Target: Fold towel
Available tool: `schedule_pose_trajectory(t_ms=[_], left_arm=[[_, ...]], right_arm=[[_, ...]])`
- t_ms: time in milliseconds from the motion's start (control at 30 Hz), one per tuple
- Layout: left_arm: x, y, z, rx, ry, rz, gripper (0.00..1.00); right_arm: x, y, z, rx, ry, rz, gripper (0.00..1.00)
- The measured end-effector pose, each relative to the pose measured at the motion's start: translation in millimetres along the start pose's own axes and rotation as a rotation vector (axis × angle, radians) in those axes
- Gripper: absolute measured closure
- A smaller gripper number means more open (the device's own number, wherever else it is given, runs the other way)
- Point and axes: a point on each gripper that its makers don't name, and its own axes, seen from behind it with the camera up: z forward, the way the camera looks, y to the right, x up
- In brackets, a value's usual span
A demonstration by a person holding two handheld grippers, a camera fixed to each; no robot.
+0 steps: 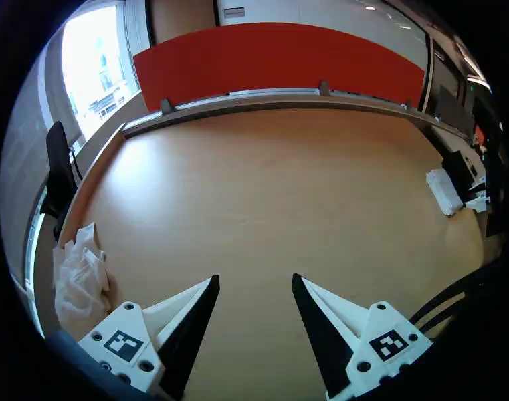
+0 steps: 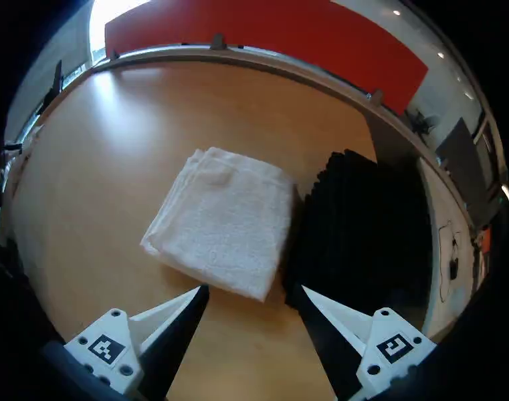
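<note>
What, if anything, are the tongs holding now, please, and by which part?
Nothing is held. The left tongs are open over the table; the right tongs are open before the folded white towel, not gripping it.

Bright daylight w/ blown-out window, desk glare, fisheye-warped edges

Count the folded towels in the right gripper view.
2. A white folded towel lies at the centre; a black one sits against its right side. The black one looks layered, so it may be a stack hiding more.
</note>
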Motion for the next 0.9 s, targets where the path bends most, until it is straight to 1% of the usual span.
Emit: schedule_pose_trajectory(t_ms=[400, 500, 700, 767, 900], left_arm=[[2, -3.6, -3.0, 0.003, 0.014, -0.002, 0.21], [3, -4.3, -3.6, 0.004, 0.018, -0.005, 0.21], [5, -4.5, -3.1, 0.003, 0.025, -0.015, 0.21], [6, -4.3, -3.3, 0.002, 0.028, -0.017, 0.21], [9, -4.6, -4.0, 0.001, 0.036, -0.018, 0.21]], right_arm=[[27, -14, -6.8, -0.001, 0.09, 0.071, 0.03], [34, -18, -7.1, -0.011, 0.112, 0.107, 0.03], [43, -27, -6.5, -0.021, 0.141, 0.225, 0.03], [44, -28, -6.5, -0.024, 0.148, 0.254, 0.02], [44, -30, -7.2, -0.031, 0.154, 0.294, 0.02]])
